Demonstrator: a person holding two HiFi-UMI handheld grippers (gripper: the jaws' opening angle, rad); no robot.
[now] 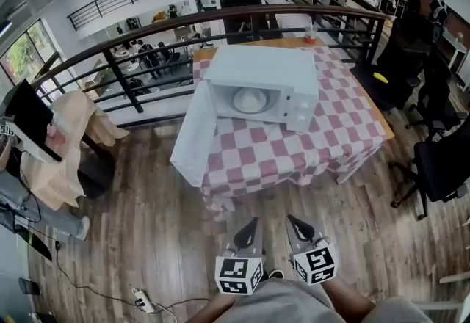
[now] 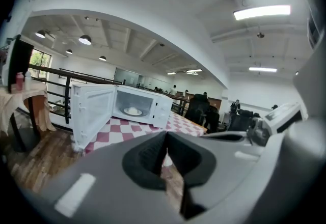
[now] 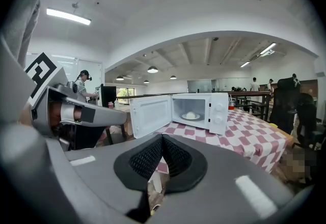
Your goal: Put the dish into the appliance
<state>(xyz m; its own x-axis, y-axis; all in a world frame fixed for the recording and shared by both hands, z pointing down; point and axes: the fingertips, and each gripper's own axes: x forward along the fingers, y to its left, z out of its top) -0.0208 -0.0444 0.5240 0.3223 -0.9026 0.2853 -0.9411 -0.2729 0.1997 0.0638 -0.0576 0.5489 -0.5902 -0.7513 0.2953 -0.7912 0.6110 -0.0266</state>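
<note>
A white microwave (image 1: 264,90) stands on a table with a red-and-white checked cloth (image 1: 294,149), its door (image 1: 194,131) swung wide open to the left. Inside it sits a white dish (image 1: 250,100) with a pale mound on it, also visible in the left gripper view (image 2: 133,111) and the right gripper view (image 3: 191,115). Both grippers hang low over the wooden floor, well short of the table. My left gripper (image 1: 247,230) is shut and empty, as its own view confirms (image 2: 165,152). My right gripper (image 1: 299,227) (image 3: 162,155) is likewise shut with nothing in it.
A dark metal railing (image 1: 147,46) runs behind the table. Black office chairs (image 1: 440,160) stand at the right. At the left is a chair draped with beige cloth (image 1: 70,138). A cup (image 1: 310,34) sits at the table's far edge. A power strip (image 1: 143,302) lies on the floor.
</note>
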